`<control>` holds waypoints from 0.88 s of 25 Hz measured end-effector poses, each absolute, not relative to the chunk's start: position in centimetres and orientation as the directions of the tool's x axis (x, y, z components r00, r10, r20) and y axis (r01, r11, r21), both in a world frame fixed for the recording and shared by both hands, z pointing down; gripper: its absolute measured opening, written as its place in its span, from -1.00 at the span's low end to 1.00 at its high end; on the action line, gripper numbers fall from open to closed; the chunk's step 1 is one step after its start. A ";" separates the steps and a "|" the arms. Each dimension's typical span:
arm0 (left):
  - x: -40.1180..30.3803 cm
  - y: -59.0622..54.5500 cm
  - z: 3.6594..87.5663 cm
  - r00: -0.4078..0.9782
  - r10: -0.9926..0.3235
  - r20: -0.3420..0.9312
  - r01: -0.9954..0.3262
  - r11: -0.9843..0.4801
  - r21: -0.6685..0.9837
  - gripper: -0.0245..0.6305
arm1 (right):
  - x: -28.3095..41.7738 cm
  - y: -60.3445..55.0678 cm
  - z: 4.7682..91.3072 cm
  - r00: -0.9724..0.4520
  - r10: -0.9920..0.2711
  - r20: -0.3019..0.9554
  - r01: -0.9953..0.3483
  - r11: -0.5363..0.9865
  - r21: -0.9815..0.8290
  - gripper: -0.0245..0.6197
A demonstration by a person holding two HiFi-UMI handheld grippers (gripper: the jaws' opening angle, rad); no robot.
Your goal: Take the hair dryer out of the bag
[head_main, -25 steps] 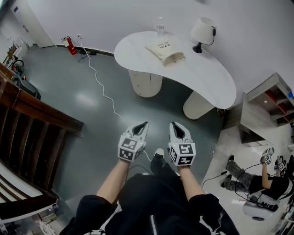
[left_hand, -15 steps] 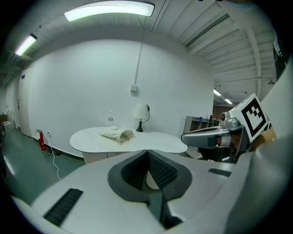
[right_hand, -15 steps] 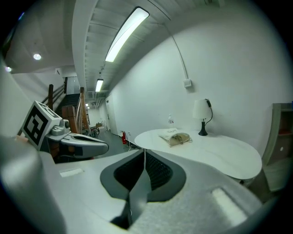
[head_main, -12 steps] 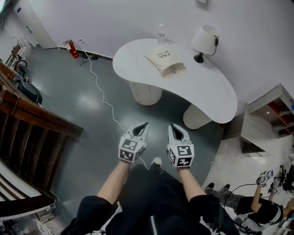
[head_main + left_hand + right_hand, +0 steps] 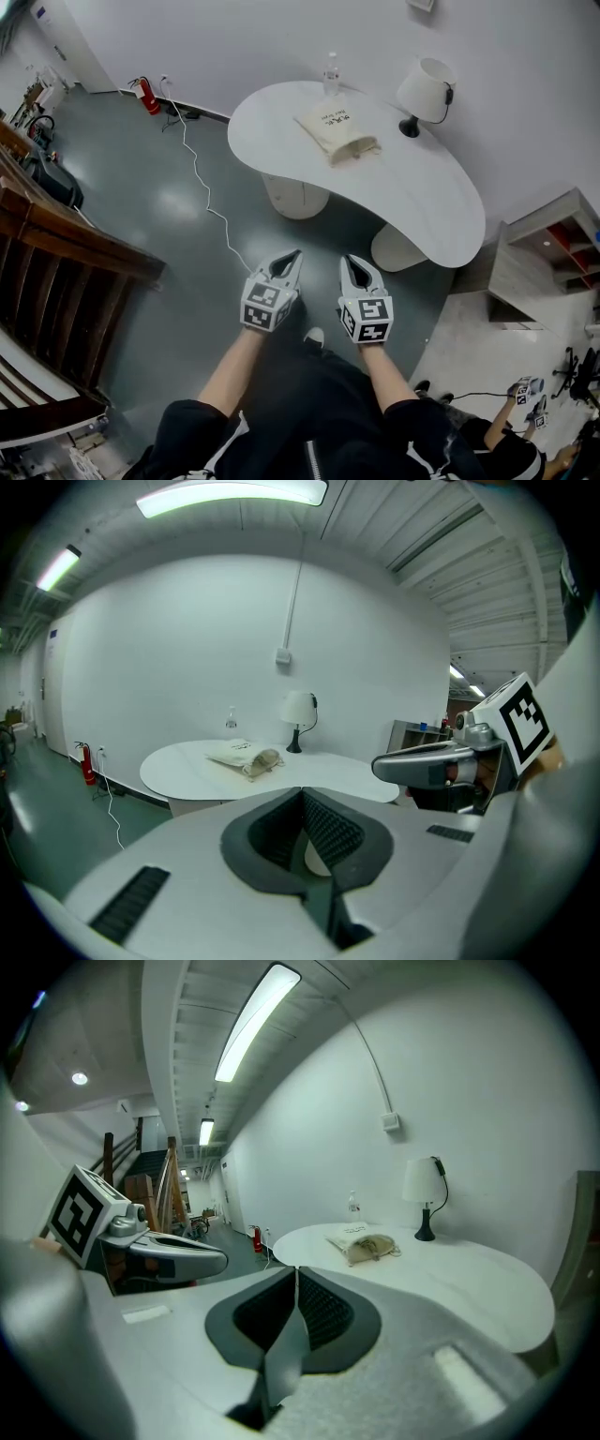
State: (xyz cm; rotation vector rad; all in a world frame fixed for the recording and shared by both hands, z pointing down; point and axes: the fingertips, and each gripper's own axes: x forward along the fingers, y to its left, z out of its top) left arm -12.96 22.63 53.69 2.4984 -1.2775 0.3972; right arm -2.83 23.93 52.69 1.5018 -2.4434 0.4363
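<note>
A cream drawstring bag lies on the white curved table, far ahead of both grippers; it also shows as the bag in the left gripper view and the bag in the right gripper view. The hair dryer is not visible. My left gripper and right gripper are held side by side over the grey floor, short of the table. Both are shut with nothing between the jaws, as the left gripper and right gripper views show.
A white table lamp and a clear bottle stand at the table's far edge. A white cable runs over the floor from the wall near a red extinguisher. A wooden railing is at left, shelves at right. A person sits at lower right.
The table and bag have come a little closer and lower in the head view as I walk forward. Both grippers stay shut, side by side.
</note>
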 end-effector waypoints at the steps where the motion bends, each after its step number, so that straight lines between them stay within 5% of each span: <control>1: -12.9 21.9 53.8 0.569 -0.732 0.375 -0.816 -0.560 0.144 -0.89 | -2.8 23.2 52.7 -0.441 -0.825 0.354 -0.896 0.425 -0.124 -0.90; 22: -10.9 -0.9 54.6 0.703 -0.605 0.373 -0.695 -0.696 0.182 -0.89 | -2.4 1.9 52.3 -0.294 -0.874 0.386 -0.955 0.283 -0.086 -0.90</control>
